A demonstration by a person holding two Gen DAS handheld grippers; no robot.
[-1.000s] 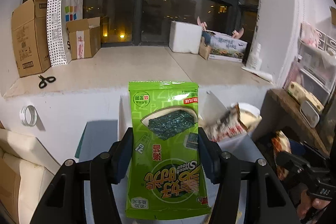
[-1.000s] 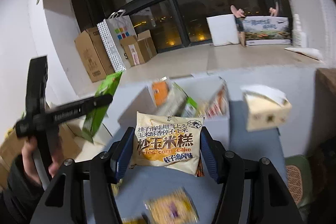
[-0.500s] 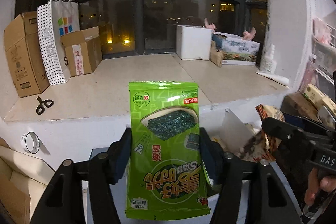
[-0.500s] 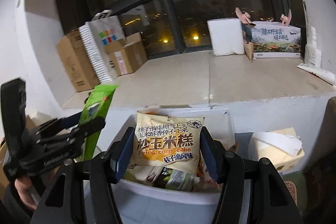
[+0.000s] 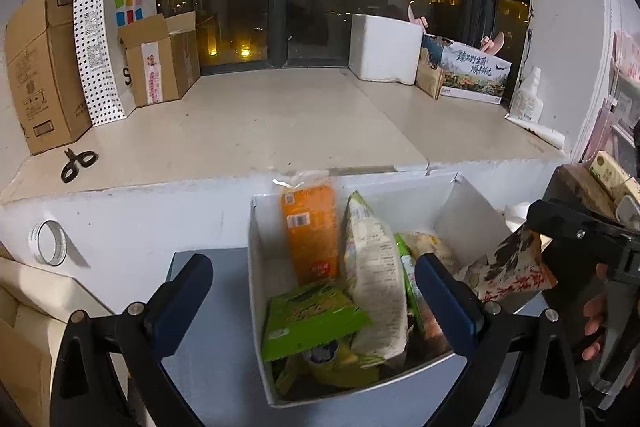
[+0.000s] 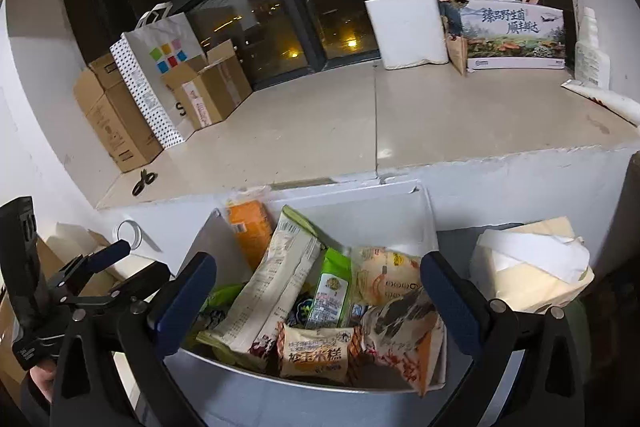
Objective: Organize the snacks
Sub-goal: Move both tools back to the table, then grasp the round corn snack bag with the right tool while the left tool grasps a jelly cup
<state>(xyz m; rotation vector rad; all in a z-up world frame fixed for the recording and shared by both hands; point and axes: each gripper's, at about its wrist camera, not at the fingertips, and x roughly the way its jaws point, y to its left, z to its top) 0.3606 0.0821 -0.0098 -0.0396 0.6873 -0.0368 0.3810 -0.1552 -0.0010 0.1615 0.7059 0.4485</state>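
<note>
A white open box [image 5: 256, 227] [image 6: 430, 215] stands on the blue-grey table against the ledge, filled with several snack packs. The green seaweed pack [image 5: 312, 319] lies in its near left part. The yellow fried corn cake pack [image 6: 316, 353] lies at its near edge. An orange pack [image 5: 310, 231] [image 6: 250, 231] stands at the back. My left gripper [image 5: 314, 295] is open and empty just above the box's near side. My right gripper [image 6: 318, 301] is open and empty over the box; it also shows in the left wrist view [image 5: 580, 231], at the right.
A tissue box [image 6: 532, 267] sits right of the snack box. A tape roll [image 5: 48, 242] hangs on the ledge wall. Scissors [image 5: 76, 163], cardboard boxes [image 5: 44, 67], a paper bag [image 5: 112, 35] and a white foam box [image 5: 384, 47] stand on the ledge.
Both grippers have opened and let go. The green seaweed pack and the corn cake pack now lie in the white box. Both grippers have moved closer over the box.
</note>
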